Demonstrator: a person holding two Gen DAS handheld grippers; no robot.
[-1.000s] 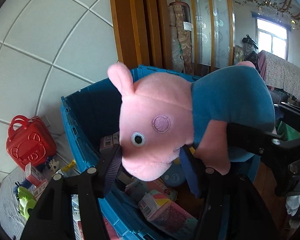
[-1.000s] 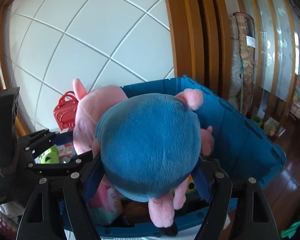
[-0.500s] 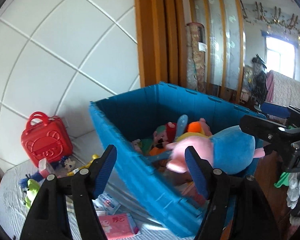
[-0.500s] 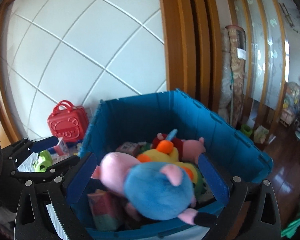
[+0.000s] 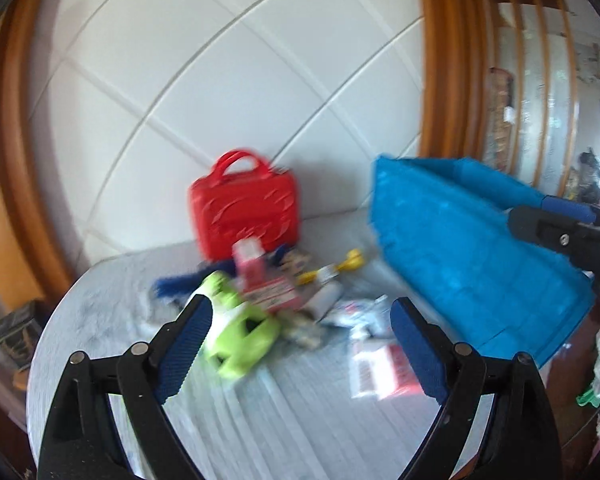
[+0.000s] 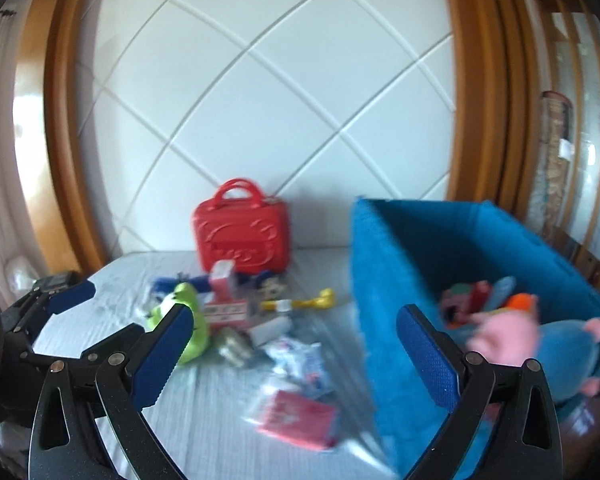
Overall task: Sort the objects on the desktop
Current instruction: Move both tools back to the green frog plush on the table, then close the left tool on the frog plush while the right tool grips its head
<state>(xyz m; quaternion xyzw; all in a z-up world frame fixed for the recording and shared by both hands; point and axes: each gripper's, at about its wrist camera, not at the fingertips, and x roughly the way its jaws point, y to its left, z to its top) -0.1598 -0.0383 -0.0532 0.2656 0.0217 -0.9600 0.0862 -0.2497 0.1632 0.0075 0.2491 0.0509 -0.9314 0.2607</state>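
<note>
A pink pig plush in a blue top (image 6: 540,340) lies inside the blue crate (image 6: 384,280) on top of other toys. My left gripper (image 5: 300,336) hangs over the table with its jaws opening and nothing between them. My right gripper (image 6: 292,344) is open wide and empty, to the left of the crate's front corner. A pile of small things sits ahead of both: a green frog toy (image 5: 240,332), a red carton (image 5: 256,276), a yellow toy (image 6: 300,302) and a red packet (image 6: 300,420). Both views are motion blurred.
A red toy suitcase (image 5: 244,212) stands against the white padded wall behind the pile. The blue crate (image 5: 460,256) takes the table's right side. The other gripper shows at each view's edge (image 6: 48,300). The grey table's round edge (image 5: 48,320) drops off at the left.
Both grippers let go of the pig plush, which dropped into the crate. Both then swung left, away from the crate and toward the pile on the table, with jaws spread wider.
</note>
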